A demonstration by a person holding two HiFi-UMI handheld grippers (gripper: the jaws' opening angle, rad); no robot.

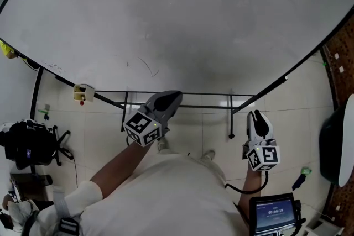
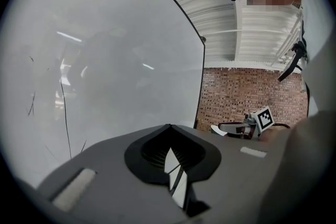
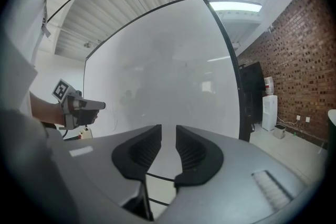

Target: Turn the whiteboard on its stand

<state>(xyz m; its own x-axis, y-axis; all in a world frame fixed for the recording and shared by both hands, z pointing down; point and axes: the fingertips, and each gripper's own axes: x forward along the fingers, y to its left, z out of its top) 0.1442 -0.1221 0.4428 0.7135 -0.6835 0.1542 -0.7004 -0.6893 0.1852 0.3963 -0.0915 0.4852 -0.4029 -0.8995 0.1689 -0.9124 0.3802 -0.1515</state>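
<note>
Whiteboard (image 1: 166, 19): upright on its stand (image 1: 231, 119), straight ahead, untouched | left gripper (image 1: 172, 98): jaws together, empty, aimed at the board's lower edge, probably to push | right gripper (image 1: 258, 118): jaws slightly apart, empty, near the right side | turn not yet begun

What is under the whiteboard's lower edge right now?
Below the whiteboard the stand's black crossbars and two short uprights show over pale floor tiles. A small yellowish box sits at the board's edge. The stand's upper part and anything behind the board are covered.
</note>
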